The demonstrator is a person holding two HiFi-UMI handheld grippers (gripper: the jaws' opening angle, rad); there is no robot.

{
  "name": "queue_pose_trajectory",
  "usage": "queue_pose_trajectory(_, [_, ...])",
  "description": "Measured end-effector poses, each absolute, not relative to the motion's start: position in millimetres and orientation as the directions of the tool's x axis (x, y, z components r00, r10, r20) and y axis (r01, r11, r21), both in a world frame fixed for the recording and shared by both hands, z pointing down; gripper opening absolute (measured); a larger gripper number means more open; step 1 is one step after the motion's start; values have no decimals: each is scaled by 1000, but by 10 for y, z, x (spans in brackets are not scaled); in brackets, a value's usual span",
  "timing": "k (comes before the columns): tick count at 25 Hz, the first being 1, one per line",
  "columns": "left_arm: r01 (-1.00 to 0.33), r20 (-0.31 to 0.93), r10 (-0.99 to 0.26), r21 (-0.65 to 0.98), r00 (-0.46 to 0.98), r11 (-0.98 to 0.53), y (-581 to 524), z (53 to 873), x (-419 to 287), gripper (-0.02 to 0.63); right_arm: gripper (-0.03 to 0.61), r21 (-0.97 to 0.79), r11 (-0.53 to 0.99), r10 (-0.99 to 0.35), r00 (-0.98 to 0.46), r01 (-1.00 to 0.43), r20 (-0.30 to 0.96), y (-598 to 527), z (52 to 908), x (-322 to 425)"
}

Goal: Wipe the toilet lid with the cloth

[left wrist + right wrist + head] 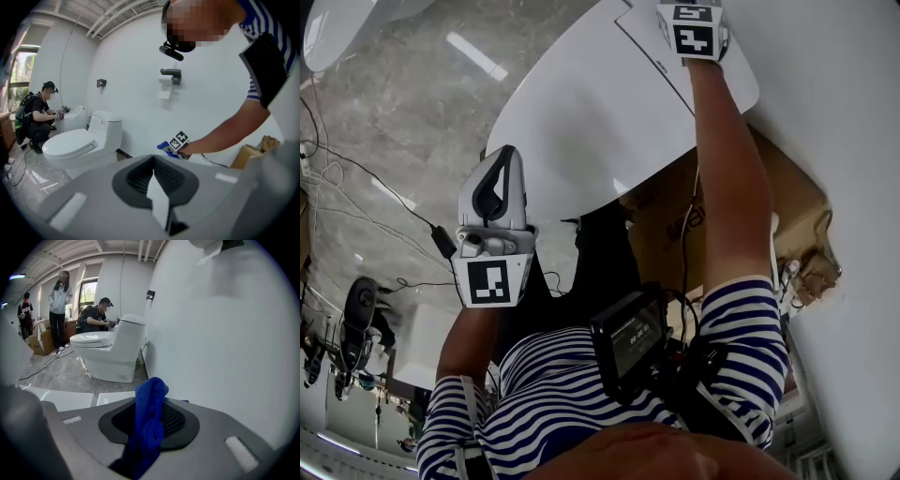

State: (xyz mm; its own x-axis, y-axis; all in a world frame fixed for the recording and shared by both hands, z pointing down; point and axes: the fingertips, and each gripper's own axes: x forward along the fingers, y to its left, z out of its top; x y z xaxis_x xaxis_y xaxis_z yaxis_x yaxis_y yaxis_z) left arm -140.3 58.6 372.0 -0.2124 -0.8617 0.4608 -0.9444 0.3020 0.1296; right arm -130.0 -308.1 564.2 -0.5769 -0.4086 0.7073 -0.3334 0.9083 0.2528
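Observation:
The white toilet lid (591, 112) fills the top middle of the head view. My right gripper (692, 28) reaches out over its far end, near the tank; only the marker cube shows there. In the right gripper view its jaws are shut on a blue cloth (149, 420), close to a white wall. The left gripper view shows that gripper (178, 142) from afar with the blue cloth (164, 146) under it. My left gripper (495, 183) hangs back near my body, off the lid's near edge, with its jaws (154, 183) shut and nothing between them.
A cardboard box (787, 216) sits beside the toilet at the right. Cables (356, 187) trail over the grey marble floor at the left. Another white toilet (75, 143) stands farther along the wall, with a person (40, 117) crouching behind it. A paper holder (169, 75) hangs on the wall.

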Motion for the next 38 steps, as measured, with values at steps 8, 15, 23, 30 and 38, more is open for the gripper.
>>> queue_pose_trajectory(8, [-943, 461, -862, 135, -212, 304, 579, 3747, -1379, 2, 114, 236, 909, -402, -578, -343, 710, -3059, 5708, -1273])
queue_pose_trajectory(15, [-946, 458, -865, 136, -204, 295, 617, 3724, -1333, 2, 114, 210, 924, -368, -591, -320, 718, -2829, 5726, -1305])
queue_pose_trajectory(23, [-946, 452, -868, 135, -205, 294, 681, 3732, -1310, 2, 114, 169, 951, -297, -612, -259, 733, -2378, 5829, -1353])
queue_pose_trajectory(30, [-941, 439, -872, 144, -216, 306, 879, 3648, -1377, 2, 114, 133, 970, -233, -629, -203, 742, -1778, 5840, -1436])
queue_pose_trajectory(38, [-940, 434, -871, 131, -232, 316, 1023, 3591, -1416, 2, 114, 88, 983, -171, -657, -158, 734, -1213, 5869, -1479])
